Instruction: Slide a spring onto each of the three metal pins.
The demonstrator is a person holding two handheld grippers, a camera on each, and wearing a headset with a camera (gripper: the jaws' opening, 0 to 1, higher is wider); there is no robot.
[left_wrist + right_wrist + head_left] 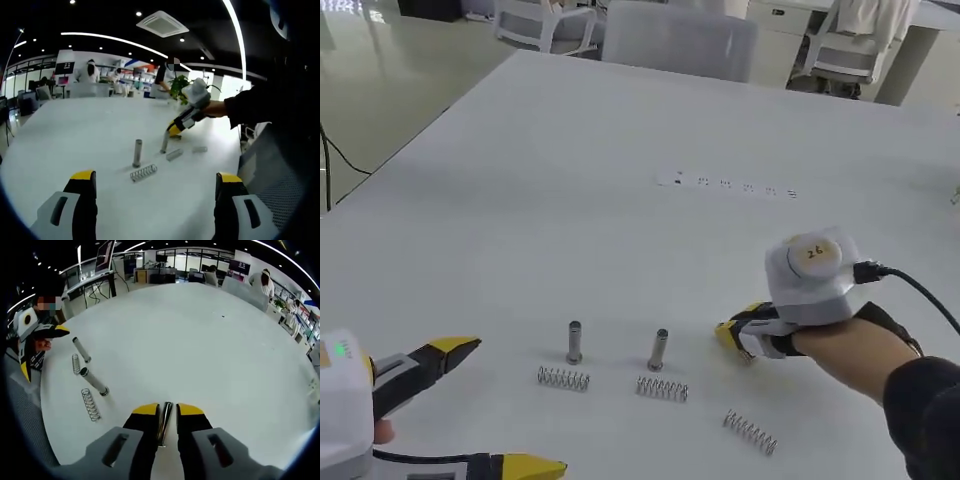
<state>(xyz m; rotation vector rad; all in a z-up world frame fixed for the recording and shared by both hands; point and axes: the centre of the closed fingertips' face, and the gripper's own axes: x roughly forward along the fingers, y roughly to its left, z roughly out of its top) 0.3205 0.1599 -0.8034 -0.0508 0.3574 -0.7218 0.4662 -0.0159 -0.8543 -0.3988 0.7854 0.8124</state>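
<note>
1. My right gripper (pixel 165 409) is drawn in narrow on the held pin (pixel 164 424), which runs lengthwise between the two jaws.
2. In the head view this gripper sits low over the white table (pixel 620 200), to the right of the two upright pins.
3. My left gripper (pixel 510 405) is spread wide with nothing between its jaws, at the near left of the table.
4. The left standing pin (pixel 574 342) and the right standing pin (pixel 659 350) are both upright, side by side and apart. Neither has a spring on it.
5. The left spring (pixel 564 378) lies flat just on the near side of the left standing pin.
6. The middle spring (pixel 662 389) lies the same way before the right standing pin.
7. The right spring (pixel 750 432) lies nearer and further right, beside my right forearm.
</note>
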